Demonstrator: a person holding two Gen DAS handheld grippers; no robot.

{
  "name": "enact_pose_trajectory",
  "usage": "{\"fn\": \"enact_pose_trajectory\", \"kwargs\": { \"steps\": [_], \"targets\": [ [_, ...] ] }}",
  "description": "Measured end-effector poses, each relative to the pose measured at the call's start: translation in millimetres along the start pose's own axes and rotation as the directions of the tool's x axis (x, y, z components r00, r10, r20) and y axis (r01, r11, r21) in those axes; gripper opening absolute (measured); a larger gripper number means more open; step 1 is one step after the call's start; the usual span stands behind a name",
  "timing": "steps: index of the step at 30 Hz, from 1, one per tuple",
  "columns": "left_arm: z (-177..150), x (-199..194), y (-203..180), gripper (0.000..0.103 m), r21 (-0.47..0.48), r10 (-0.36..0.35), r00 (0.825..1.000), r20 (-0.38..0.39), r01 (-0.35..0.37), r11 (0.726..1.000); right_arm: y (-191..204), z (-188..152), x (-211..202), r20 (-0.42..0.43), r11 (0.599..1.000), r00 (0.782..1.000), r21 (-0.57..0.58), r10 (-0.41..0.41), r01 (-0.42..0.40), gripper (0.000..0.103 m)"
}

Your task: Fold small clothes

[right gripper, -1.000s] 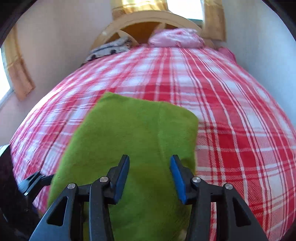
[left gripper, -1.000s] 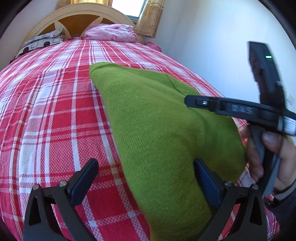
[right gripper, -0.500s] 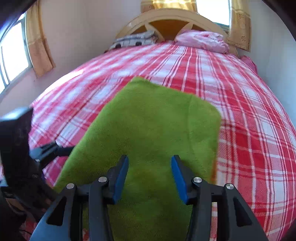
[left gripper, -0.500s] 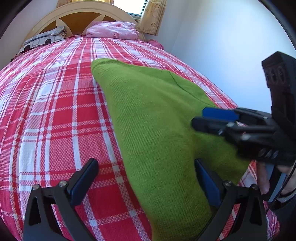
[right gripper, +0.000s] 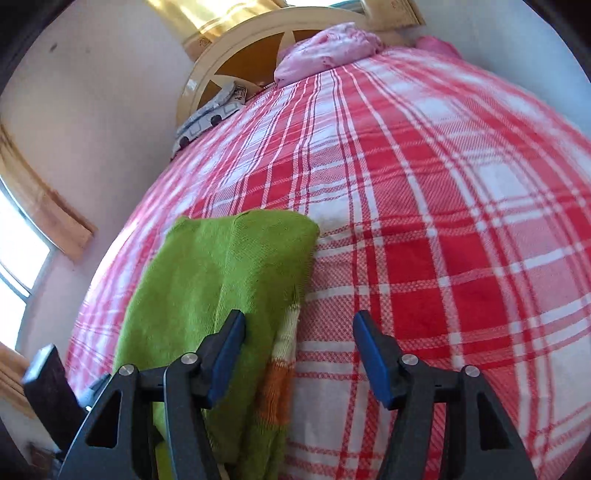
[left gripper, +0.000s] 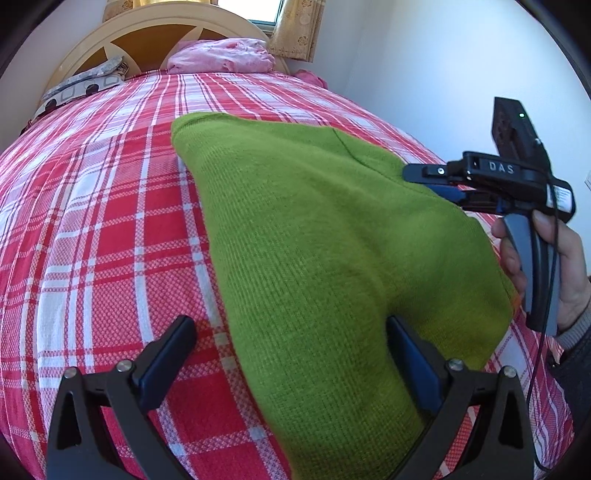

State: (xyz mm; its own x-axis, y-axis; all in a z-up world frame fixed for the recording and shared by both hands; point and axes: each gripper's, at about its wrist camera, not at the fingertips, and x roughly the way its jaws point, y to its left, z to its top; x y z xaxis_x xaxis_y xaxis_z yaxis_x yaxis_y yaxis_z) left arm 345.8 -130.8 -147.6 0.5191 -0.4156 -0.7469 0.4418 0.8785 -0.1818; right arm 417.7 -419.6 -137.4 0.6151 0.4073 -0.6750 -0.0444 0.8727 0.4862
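A folded green knit garment (left gripper: 332,236) lies on the red plaid bedspread (left gripper: 103,229). In the right wrist view it (right gripper: 218,273) shows a striped orange and white edge at its near right side. My left gripper (left gripper: 291,354) is open and empty, its jaws astride the garment's near left edge. My right gripper (right gripper: 299,354) is open and empty over the garment's right edge; its left finger (right gripper: 227,352) is above the green cloth. In the left wrist view the right gripper (left gripper: 443,181) hovers by the garment's far right side.
A pink pillow (left gripper: 221,55) and a grey patterned pillow (left gripper: 81,85) lie by the wooden headboard (left gripper: 147,33). A white wall (left gripper: 443,66) runs close along the bed's right side. A window with curtains (right gripper: 22,258) is on the left.
My right gripper has moved right, from over the garment's middle to its right edge, and its jaws have opened wider. The left gripper has stayed in place, open.
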Motion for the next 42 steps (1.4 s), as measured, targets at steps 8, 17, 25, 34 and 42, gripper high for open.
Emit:
{"fn": "enact_pose_trajectory", "kwargs": {
  "steps": [8, 17, 25, 34, 42],
  "targets": [
    [1, 2, -2, 0.103, 0.009, 0.006, 1.000, -0.004, -0.006, 1.000, -6, 12, 30, -0.020, 0.990, 0.992, 0.073, 0.122, -0.120, 0.063],
    [2, 3, -2, 0.103, 0.011, -0.003, 1.000, -0.009, 0.003, 1.000, -2, 22, 55, -0.032, 0.973, 0.976, 0.090, 0.217, -0.213, 0.063],
    [2, 4, -4, 0.103, 0.023, -0.014, 1.000, -0.014, 0.015, 1.000, -5, 20, 57, -0.025, 0.966, 0.968, 0.084, 0.248, -0.245, 0.057],
    [2, 5, -6, 0.103, 0.038, -0.028, 0.999, -0.016, 0.029, 0.999, -5, 17, 60, -0.051, 0.960, 0.961, 0.080, 0.272, -0.267, 0.039],
    [-1, 3, -12, 0.093, 0.076, -0.051, 0.999, -0.009, 0.052, 0.996, -3, 13, 61, -0.048, 0.959, 0.958, 0.054, 0.282, -0.279, 0.037]
  ]
}}
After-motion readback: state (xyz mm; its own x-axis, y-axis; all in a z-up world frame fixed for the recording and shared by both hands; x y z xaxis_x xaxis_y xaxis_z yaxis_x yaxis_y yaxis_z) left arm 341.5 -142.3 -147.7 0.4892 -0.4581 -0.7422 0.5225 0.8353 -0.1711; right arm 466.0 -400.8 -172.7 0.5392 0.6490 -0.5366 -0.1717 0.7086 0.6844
